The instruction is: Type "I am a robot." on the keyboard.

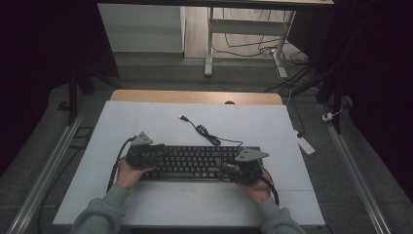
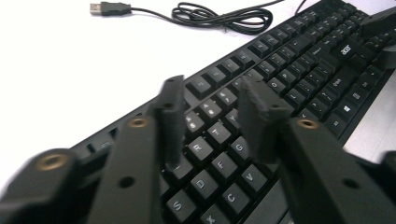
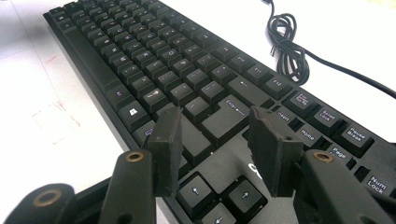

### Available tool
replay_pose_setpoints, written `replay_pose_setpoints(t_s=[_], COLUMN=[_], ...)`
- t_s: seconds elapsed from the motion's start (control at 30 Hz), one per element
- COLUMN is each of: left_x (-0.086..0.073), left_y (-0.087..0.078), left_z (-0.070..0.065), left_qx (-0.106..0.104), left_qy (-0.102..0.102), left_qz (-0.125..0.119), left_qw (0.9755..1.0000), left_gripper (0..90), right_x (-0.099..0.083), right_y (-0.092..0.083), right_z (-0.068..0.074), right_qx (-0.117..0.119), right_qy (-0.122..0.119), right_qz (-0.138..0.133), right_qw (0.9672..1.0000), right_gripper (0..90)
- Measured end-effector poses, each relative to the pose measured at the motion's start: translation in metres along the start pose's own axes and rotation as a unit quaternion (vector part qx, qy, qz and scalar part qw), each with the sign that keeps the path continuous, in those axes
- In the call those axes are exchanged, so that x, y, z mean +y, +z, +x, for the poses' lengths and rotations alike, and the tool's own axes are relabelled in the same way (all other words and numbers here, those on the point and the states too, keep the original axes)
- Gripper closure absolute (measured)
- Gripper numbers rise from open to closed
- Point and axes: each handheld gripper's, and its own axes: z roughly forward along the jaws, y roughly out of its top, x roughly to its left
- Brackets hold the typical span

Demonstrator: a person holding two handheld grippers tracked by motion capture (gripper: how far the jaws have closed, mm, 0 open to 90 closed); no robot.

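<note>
Work: both grippers are hovering over the keyboard point(image 1: 195, 162), one at each end, seemingly typing or pressing keys.
Keyboard: it is lying flat on the white bench point(image 1: 146, 122), near the person's edge, long side across.
Cable: the cable point(image 1: 207, 134) is trailing in a loose coil behind the keyboard, with the plug point(image 2: 103, 8) lying free on the bench.
Risk, keys: a gripper coming down with its jaws this far apart is likely to be striking two keys at once, or catching a keycap edge and prying it up.
Risk, sliding: a slanted push is likely to be shoving the keyboard across the smooth bench, since nothing is bracing it.
Risk, cable: any slide backward is pushing the keyboard toward the coil, which could be bunching under its rear edge.
Left gripper: the left gripper point(image 2: 212, 119) is standing partly open, holding nothing, jaws poised over the letter keys around R, T and G; whether a tip is touching a key I cannot tell.
Right gripper: the right gripper point(image 3: 219, 149) is standing open, holding nothing, hovering above the Enter and arrow keys without pressing on them.
</note>
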Motion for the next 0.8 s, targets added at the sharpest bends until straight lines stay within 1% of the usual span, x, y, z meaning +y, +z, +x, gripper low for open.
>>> replay_pose_setpoints(t_s=[0.03,0.07,0.13,0.23,0.33,0.47,0.63,0.8], left_x=[0.0,0.0,0.0,-0.001,-0.003,-0.005,-0.009,-0.013], left_y=[-0.002,-0.004,-0.007,-0.012,-0.018,-0.024,-0.028,-0.03], left_z=[0.0,0.0,0.0,0.001,0.001,0.0,-0.001,0.002], left_qx=[0.001,0.0,0.001,0.003,0.008,0.005,0.001,0.001], left_qy=[-0.001,-0.002,0.001,0.002,0.002,0.001,0.004,-0.002], left_qz=[0.0,0.001,0.006,0.011,0.01,0.013,0.026,0.032], left_qw=[1.0,1.0,1.0,0.9999,0.9999,0.9999,0.9997,0.9995], left_gripper=[54.0,51.4,46.2,41.3,39.0,36.0,31.4,28.1], right_x=[0.0,0.0,0.0,0.0,0.0,0.0,0.0,0.001], right_y=[0.0,0.0,0.001,0.001,0.0,0.0,0.0,0.0], right_z=[0.0,0.0,0.0,0.0,0.0,0.0,0.0,0.0], right_qx=[0.0,0.005,0.005,0.005,0.005,0.002,0.003,0.003], right_qy=[0.0,0.0,0.0,0.0,-0.001,-0.001,-0.001,-0.002], right_qz=[0.0,0.0,0.0,0.0,0.0,0.001,0.001,0.0], right_qw=[1.0,1.0,1.0,1.0,1.0,1.0,1.0,1.0], right_gripper=[54.8,54.8,54.8,54.8,54.8,54.8,54.8,54.8])
